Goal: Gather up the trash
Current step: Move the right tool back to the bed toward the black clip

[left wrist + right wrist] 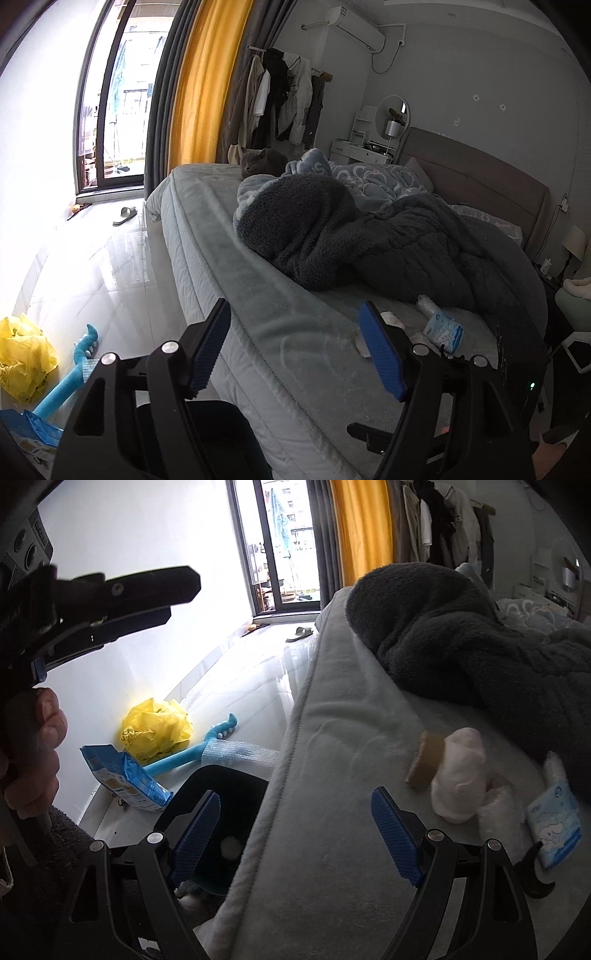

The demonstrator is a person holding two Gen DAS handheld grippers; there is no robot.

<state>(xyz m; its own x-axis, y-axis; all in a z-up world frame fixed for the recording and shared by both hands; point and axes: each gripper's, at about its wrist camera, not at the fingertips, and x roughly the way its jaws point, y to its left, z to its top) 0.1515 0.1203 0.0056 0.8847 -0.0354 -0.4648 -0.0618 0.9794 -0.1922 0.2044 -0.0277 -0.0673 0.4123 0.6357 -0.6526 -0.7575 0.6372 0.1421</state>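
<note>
Trash lies on the bed (332, 794): a cardboard tissue roll core (424, 760), crumpled white tissue (460, 775) and a blue-white tissue pack (554, 823). The pack (443, 330) and tissue (391, 319) also show in the left wrist view. A black trash bin (221, 797) stands on the floor beside the bed, with a white tissue ball (231, 847) inside. My right gripper (295, 834) is open and empty, straddling the bed edge, left of the trash. My left gripper (295, 350) is open and empty over the bed edge. The left gripper (110, 602) also appears at upper left in the right wrist view.
On the floor lie a yellow plastic bag (157, 731), a blue snack bag (125, 779), a blue long-handled toy (192, 749) and a slipper (299, 633). A dark fleece blanket (369, 236) is piled on the bed. A grey cat (258, 162) sits at the bed's far corner.
</note>
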